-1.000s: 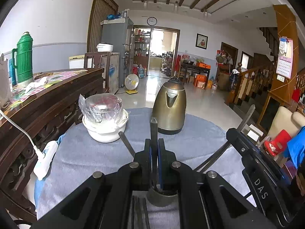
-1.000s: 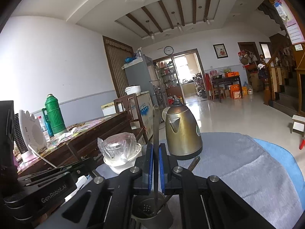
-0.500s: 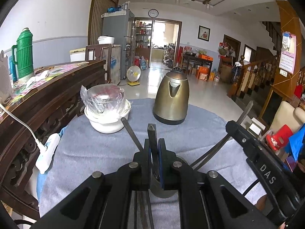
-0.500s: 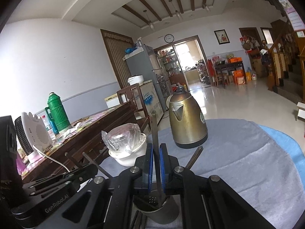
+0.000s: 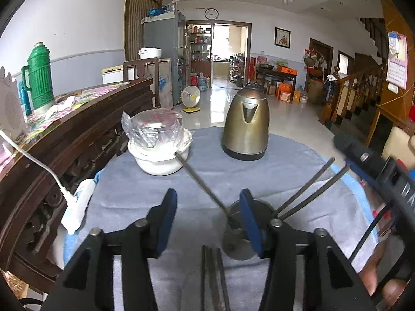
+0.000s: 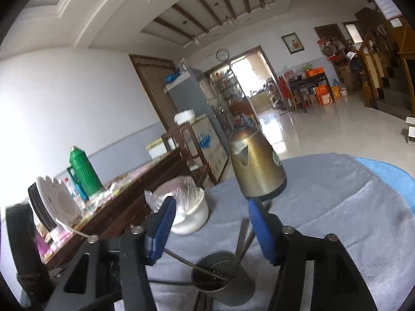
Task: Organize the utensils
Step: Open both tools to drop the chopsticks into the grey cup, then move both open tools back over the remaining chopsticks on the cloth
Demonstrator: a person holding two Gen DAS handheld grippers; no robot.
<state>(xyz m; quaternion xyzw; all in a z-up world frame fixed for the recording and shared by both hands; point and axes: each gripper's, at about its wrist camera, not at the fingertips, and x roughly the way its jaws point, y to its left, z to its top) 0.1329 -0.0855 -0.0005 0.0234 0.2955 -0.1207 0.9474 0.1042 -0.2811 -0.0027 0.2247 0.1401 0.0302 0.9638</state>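
A grey metal utensil cup (image 5: 241, 235) stands on the blue-grey tablecloth (image 5: 135, 197) with several dark utensil handles (image 5: 202, 189) leaning out of it. My left gripper (image 5: 207, 220) is open and empty just before the cup. More dark utensils (image 5: 212, 280) lie flat on the cloth below it. In the right wrist view the cup (image 6: 223, 280) sits low between the jaws. My right gripper (image 6: 210, 225) is open and empty above it, and shows at the right edge of the left wrist view (image 5: 373, 165).
A brass kettle (image 5: 246, 127) and a white bowl with a plastic-wrapped lid (image 5: 158, 142) stand at the back of the table. A dark wooden sideboard (image 5: 64, 140) with a green thermos (image 5: 39, 77) runs along the left. A white power strip (image 5: 77, 207) hangs at the table's left edge.
Both grippers have opened and let go of the utensils they held upright. Those utensils now lean in the cup. The right gripper has tilted and drawn back.
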